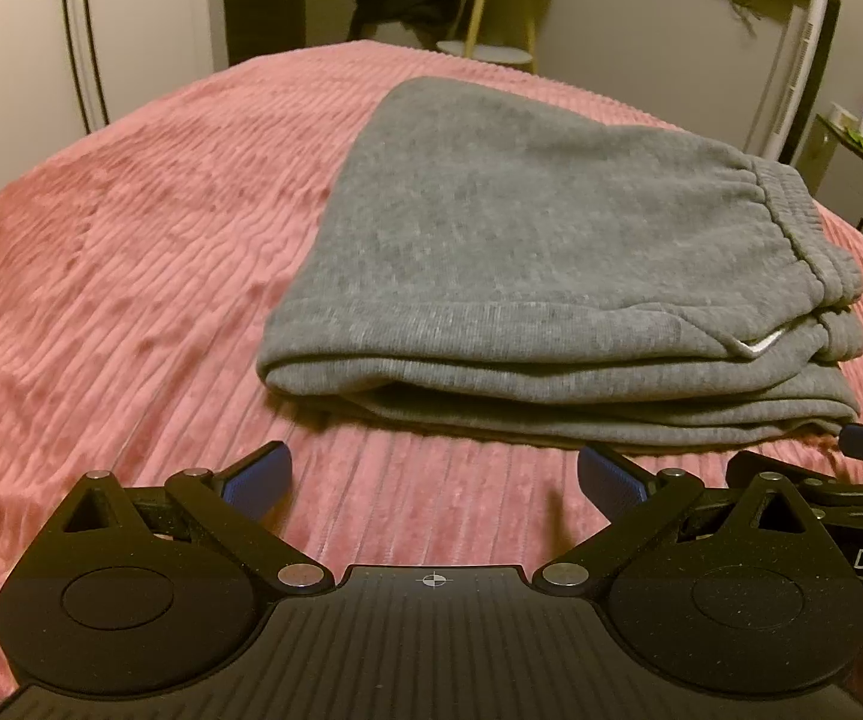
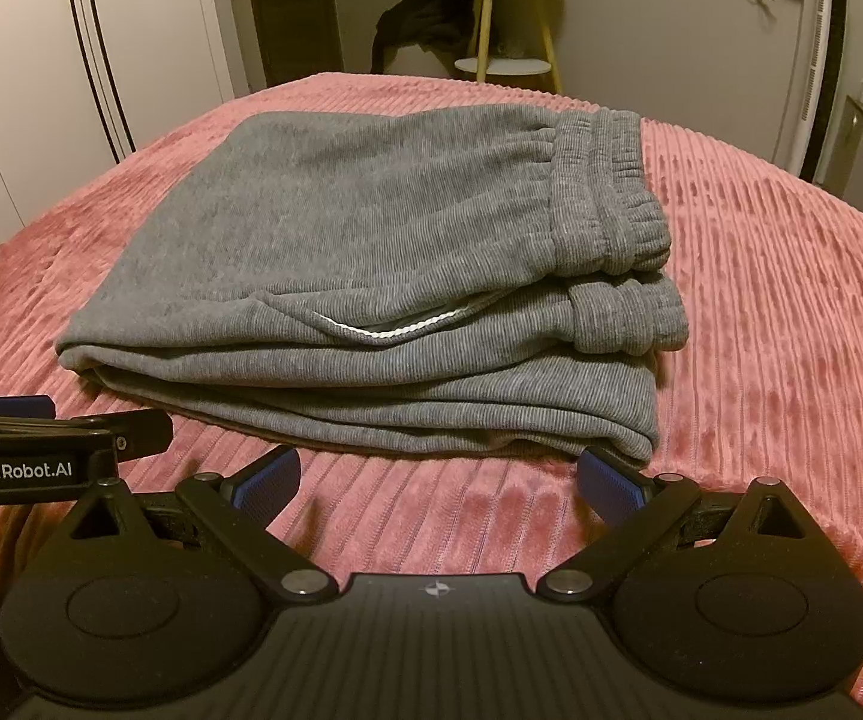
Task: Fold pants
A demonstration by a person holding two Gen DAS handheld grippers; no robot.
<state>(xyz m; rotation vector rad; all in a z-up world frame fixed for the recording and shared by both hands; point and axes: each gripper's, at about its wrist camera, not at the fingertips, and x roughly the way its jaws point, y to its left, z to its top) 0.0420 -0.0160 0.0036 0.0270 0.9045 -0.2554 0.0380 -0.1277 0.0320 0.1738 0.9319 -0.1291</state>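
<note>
the grey ribbed-fleece pants [image 2: 359, 276] lie folded into a thick, layered bundle on the pink ribbed plush bedspread [image 2: 779, 312] of the bed, the elastic waistband [image 2: 605, 204] stacked at the right end and a thin white edge [image 2: 389, 333], perhaps a pocket lining, peeking from the near side. how many layers the bundle has is hard to count, since the lower folds vanish into shadow.

the left claw [image 1: 434, 480] hangs just in front of the bundle's near edge, its blue-padded fingers [image 1: 257, 483] spread wide and holding nothing. the right claw [image 2: 437, 480] is likewise wide apart and empty, its right pad close to the bundle's near right corner; whether it touches the cloth cannot be told. each claw appears only partly in the other's view, cut off at the frame edge.

beyond the bed, a small wooden-legged side table [image 2: 506, 18] stands by the wall with a dark garment [image 2: 413, 24] draped beside it; the items on top are cropped and too blurred to identify.
</note>
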